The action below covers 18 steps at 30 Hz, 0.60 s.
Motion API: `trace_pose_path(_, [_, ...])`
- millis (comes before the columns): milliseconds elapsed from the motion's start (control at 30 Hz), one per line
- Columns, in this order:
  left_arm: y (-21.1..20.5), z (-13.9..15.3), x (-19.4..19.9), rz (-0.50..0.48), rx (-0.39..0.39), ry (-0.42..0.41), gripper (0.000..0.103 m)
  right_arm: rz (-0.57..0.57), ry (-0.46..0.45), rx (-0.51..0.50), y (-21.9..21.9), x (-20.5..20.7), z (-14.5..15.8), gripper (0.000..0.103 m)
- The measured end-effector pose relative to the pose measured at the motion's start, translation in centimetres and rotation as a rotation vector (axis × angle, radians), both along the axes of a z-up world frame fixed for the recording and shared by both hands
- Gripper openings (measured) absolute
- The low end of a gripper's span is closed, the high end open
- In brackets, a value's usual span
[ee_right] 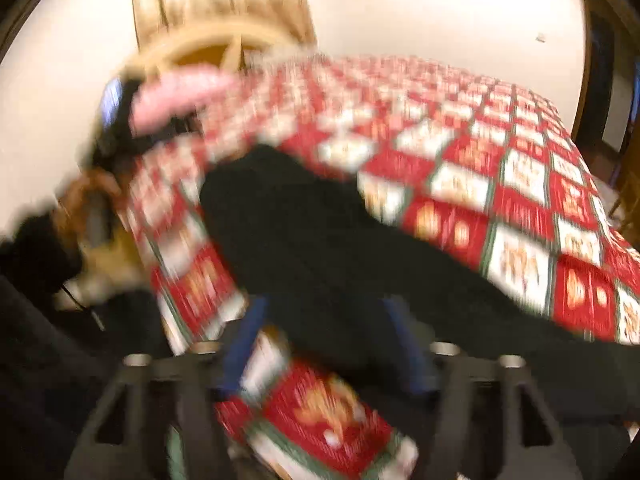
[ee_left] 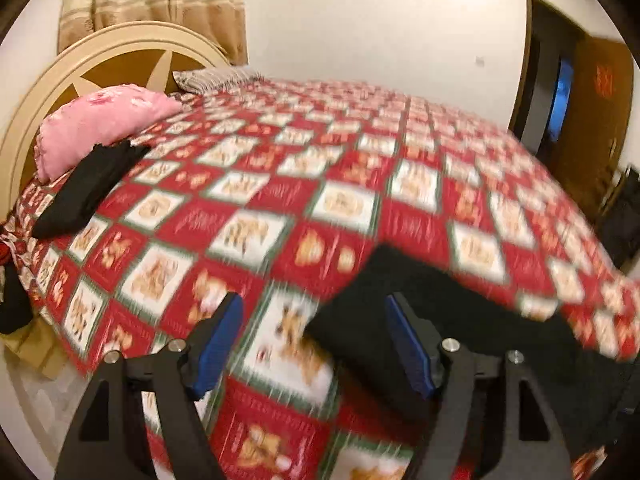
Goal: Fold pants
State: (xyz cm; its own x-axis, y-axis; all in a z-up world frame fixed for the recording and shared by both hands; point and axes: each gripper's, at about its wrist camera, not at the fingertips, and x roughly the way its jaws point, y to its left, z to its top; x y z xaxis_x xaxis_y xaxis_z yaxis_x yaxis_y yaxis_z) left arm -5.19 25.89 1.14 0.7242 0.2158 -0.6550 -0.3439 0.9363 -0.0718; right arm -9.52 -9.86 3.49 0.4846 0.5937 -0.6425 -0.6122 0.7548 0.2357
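no legible writing; motion blur obscures the bedspread (ee_left: 360, 184) print. the black pants (ee_right: 304, 232) lie on the bed near its front edge, partly cut off. left claw (ee_left: 316, 344): jaws apart, gripping nothing. right claw (ee_right: 324, 344): jaws apart over the pants; contact indeterminate. a folded black garment (ee_left: 86, 188) rests beside the pink pillow (ee_left: 104, 124).

Black pants (ee_right: 320, 248): dark, plain fabric, lying flat and spread on the bed's red checked cover (ee_right: 520, 184), near the bed's front edge. Blurred; folds not discernible. In the left wrist view (ee_left: 460, 312), same cover, front right part.
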Motion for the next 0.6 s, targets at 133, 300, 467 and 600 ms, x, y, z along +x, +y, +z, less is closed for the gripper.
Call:
trace_pose_path(133, [-1.6, 0.6, 2.5, -0.019, 0.070, -0.050, 0.076, -0.028, 0.053, 0.124, 1.9, 6.1, 0.5, 0.072])
trace_pose_path(300, [-3.6, -1.7, 5.1, -0.012, 0.063, -0.026, 0.076, -0.041, 0.176, 0.133, 6.4, 12.3, -3.5, 0.072])
trace_pose_path(467, [-4.3, -4.9, 5.4, 0.032, 0.081, 0.053, 0.076, -0.017, 0.379, 0.127, 9.2, 14.1, -8.3, 0.071])
trace_pose_path(600, [-4.7, -7.5, 4.4, 0.025, 0.104, 0.113, 0.076, 0.038, 0.411, 0.104, 10.0, 12.1, -8.9, 0.071])
